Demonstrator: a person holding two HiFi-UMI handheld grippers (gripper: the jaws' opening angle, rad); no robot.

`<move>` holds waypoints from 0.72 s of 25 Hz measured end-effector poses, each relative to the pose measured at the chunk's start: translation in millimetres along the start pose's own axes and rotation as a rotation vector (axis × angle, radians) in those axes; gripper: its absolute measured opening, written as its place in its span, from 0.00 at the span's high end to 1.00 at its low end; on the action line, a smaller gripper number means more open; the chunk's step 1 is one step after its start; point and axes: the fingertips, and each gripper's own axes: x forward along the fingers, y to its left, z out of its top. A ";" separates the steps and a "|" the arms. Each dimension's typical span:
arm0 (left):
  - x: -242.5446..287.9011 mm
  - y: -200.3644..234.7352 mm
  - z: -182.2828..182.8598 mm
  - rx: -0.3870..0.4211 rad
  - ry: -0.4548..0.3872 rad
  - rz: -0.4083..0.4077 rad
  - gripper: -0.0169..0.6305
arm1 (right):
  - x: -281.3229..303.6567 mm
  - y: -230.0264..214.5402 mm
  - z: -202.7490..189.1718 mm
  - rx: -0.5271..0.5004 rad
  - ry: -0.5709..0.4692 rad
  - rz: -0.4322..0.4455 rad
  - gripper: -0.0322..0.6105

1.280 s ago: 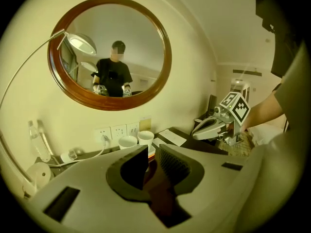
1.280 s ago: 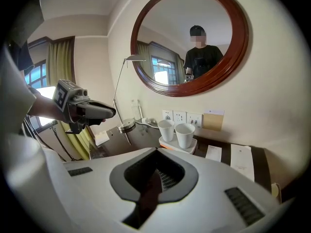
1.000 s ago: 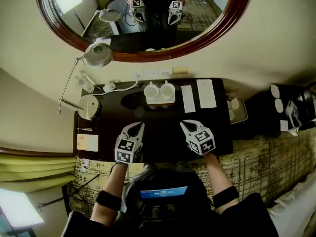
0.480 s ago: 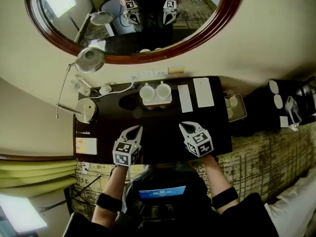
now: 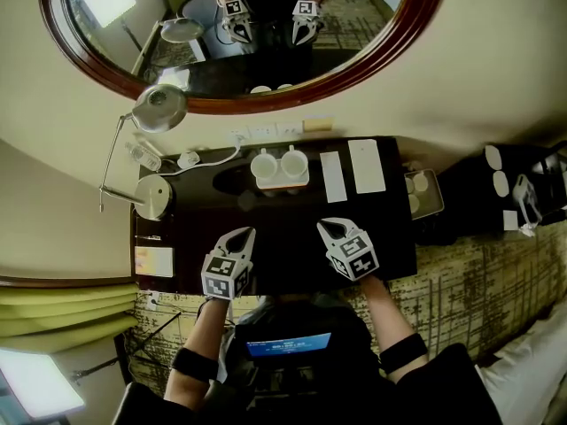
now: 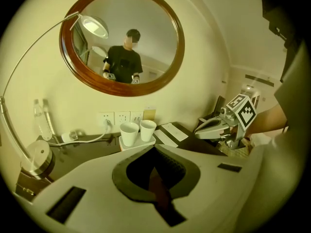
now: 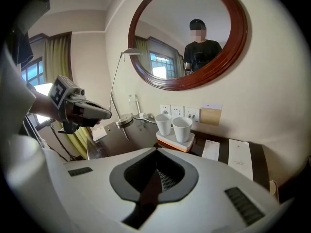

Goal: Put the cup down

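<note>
Two white cups (image 5: 282,163) stand side by side on a small white tray (image 5: 285,183) at the back of the dark desk (image 5: 292,220). They show again as cups (image 6: 136,131) in the left gripper view and cups (image 7: 175,126) in the right gripper view. My left gripper (image 5: 245,234) hovers over the desk's near edge, shut and empty. Beside it, my right gripper (image 5: 330,228) is also shut with nothing in it. Both point toward the cups from well short of them. Each gripper view catches the other: the right gripper (image 6: 210,128) and the left gripper (image 7: 99,113).
A desk lamp (image 5: 158,109) with a round base (image 5: 156,195) stands at the left, by a bottle (image 5: 144,154) and a plugged cable (image 5: 213,160). Two white paper cards (image 5: 354,170) lie right of the cups. An oval mirror (image 5: 239,25) hangs above the wall sockets.
The head view has shifted slightly. Both grippers stay shut near the desk's front edge, the right one drifting a little to the left.
</note>
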 end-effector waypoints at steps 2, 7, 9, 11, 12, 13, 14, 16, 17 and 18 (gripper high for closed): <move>0.8 0.9 -1.1 -0.002 0.007 -0.003 0.97 | 1.8 -0.3 1.0 -0.008 0.006 0.004 0.95; 4.8 0.9 -1.2 -0.004 0.019 -0.014 0.97 | 7.0 -5.9 4.2 -0.050 0.026 -0.019 0.93; 7.2 0.2 -0.9 0.008 0.025 -0.015 0.97 | 10.7 -10.8 9.4 -0.116 0.056 -0.037 0.89; 10.7 -1.4 -0.7 0.026 0.031 -0.018 0.97 | 20.1 -17.1 14.3 -0.234 0.091 -0.032 0.86; 12.8 -2.3 -0.2 0.032 0.033 -0.020 0.97 | 25.8 -20.9 18.7 -0.303 0.111 -0.023 0.80; 15.2 -3.0 0.6 0.035 0.033 -0.024 0.97 | 31.8 -25.5 24.4 -0.373 0.132 -0.014 0.73; 18.0 -3.4 1.7 0.037 0.032 -0.027 0.97 | 38.5 -30.7 30.5 -0.443 0.157 -0.004 0.68; 24.8 -4.4 4.8 0.039 0.028 -0.034 0.97 | 54.9 -42.9 39.8 -0.574 0.220 0.021 0.55; 28.4 -5.1 6.4 0.039 0.026 -0.038 0.97 | 64.1 -49.2 42.3 -0.632 0.259 0.037 0.51; 32.0 -6.0 7.8 0.038 0.023 -0.041 0.97 | 73.3 -55.1 43.5 -0.690 0.302 0.054 0.48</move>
